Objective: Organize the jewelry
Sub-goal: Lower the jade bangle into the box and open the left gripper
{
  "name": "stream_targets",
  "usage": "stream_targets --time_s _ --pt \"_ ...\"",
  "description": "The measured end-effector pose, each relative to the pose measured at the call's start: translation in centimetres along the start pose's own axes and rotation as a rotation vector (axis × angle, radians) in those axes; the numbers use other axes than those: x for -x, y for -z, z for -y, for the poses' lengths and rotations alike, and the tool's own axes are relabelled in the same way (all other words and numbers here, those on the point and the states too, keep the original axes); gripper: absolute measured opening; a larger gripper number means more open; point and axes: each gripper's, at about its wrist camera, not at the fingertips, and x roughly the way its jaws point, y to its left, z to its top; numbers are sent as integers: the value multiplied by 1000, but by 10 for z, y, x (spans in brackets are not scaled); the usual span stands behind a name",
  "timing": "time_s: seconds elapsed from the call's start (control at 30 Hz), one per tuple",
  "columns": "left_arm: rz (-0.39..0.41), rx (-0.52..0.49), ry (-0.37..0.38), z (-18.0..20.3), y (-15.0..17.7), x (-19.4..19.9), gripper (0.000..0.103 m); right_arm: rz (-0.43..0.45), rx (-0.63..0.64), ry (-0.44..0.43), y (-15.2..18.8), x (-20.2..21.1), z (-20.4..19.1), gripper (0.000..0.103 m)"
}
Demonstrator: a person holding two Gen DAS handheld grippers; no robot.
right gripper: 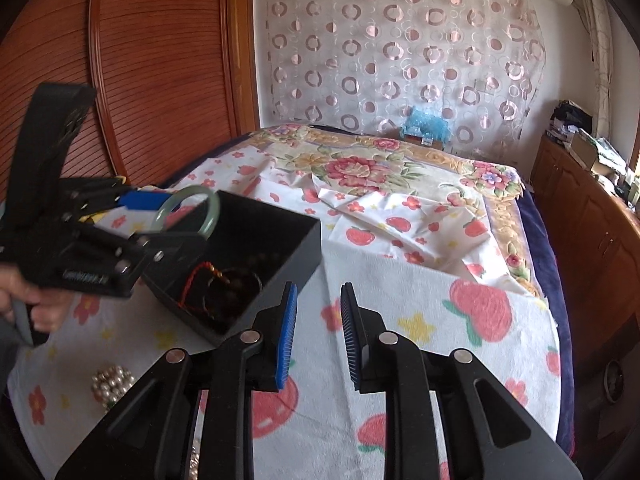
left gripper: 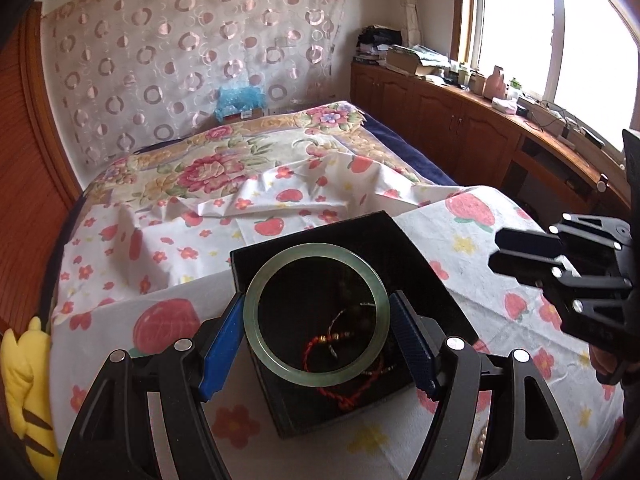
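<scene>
Left tongs (left gripper: 316, 316) grip a green bangle (left gripper: 316, 314) across its width, pads pressed on both sides, held above the open black box (left gripper: 360, 236). The box sits on the bed (left gripper: 460, 240) and contains a red cord (left gripper: 344, 396) and dark beads (right gripper: 236, 300). Right tongs (right gripper: 318, 334) are slightly parted, nothing between them. A pearl cluster (right gripper: 112, 384) lies beside the box.
</scene>
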Motion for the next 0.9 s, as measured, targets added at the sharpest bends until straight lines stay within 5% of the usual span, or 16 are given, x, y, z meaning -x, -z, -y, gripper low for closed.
stream_targets --time_s 0.43,0.9 --pt "-9 -1 12 2 0 -10 70 -3 -37 -10 7 0 8 25" --pt "53 4 26 22 56 65 75 20 -24 -24 51 61 -36 25"
